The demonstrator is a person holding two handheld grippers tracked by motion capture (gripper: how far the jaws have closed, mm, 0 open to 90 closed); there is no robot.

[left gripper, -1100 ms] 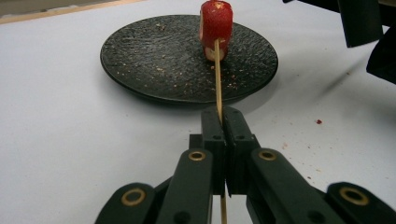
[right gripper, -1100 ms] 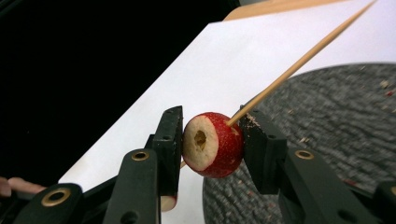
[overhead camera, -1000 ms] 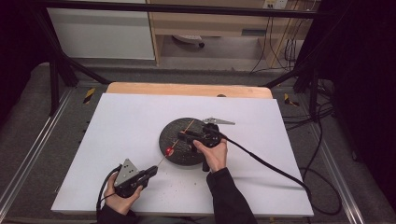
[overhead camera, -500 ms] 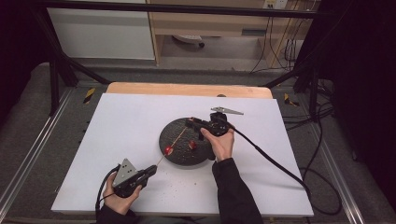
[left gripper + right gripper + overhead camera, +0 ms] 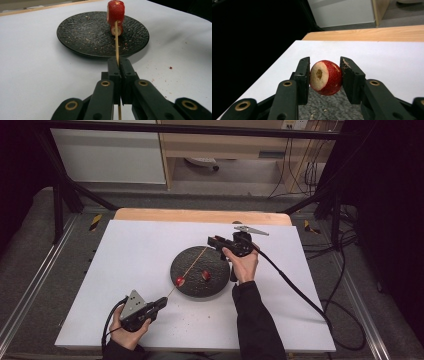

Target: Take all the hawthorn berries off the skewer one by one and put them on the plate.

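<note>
Right gripper view has the right gripper point(image 5: 325, 77) clamped across a cored red fruit point(image 5: 326, 77), its pale cut face and bored hole turned toward the camera, with the black plate point(image 5: 322, 110) just below the jaws. Seen from the left gripper view, the left gripper point(image 5: 119, 71) is pinched tight on a thin wooden skewer point(image 5: 116, 40) that runs straight out ahead of its jaws to one threaded fruit piece point(image 5: 115, 11), raised over the plate; another piece point(image 5: 116, 30) lies on the plate just beyond and below. From above, the skewer's far tip point(image 5: 206, 248) ends just short of the right gripper. Judging from this, the risks are a tip that misses the hole and pushes the fruit out of the pads, a slim stick that bows or snaps if pressed off-axis, and soft flesh that splits under too hard a squeeze. No brand, label or legible writing appears anywhere.
</note>
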